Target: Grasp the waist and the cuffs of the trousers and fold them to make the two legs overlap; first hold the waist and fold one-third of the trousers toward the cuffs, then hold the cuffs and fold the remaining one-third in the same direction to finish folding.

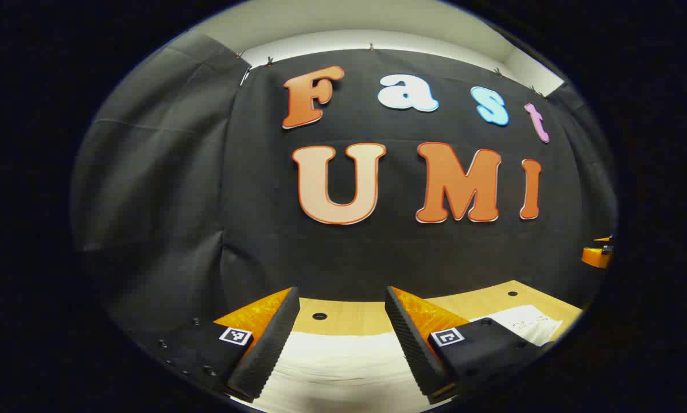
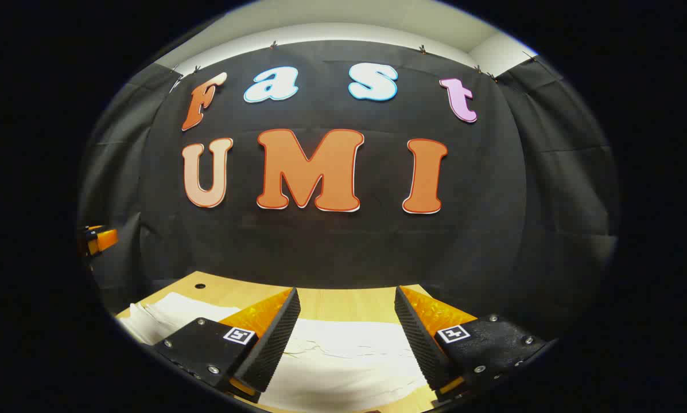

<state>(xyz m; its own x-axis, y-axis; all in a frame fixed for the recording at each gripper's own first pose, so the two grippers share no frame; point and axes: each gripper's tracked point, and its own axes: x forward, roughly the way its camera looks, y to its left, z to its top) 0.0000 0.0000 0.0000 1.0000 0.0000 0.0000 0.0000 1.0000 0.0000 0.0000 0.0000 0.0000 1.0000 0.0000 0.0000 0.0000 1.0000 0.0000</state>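
White trousers [image 1: 343,367] lie spread flat on the wooden table [image 1: 354,315]; in the right gripper view the same cloth [image 2: 343,361] stretches from lower left to below the fingers. My left gripper [image 1: 342,312] hovers above the cloth, open, with nothing between its fingers. My right gripper [image 2: 346,312] is open too, held over the white fabric without touching it. The other gripper peeks in as an orange part at the right edge of the left gripper view [image 1: 598,252] and at the left edge of the right gripper view [image 2: 96,238].
The booth's black cloth wall [image 1: 377,252] rises right behind the table's far edge. Small round holes [image 1: 319,316] dot the tabletop. A sheet of white paper or fabric with faint marks [image 1: 527,321] lies at the table's right side.
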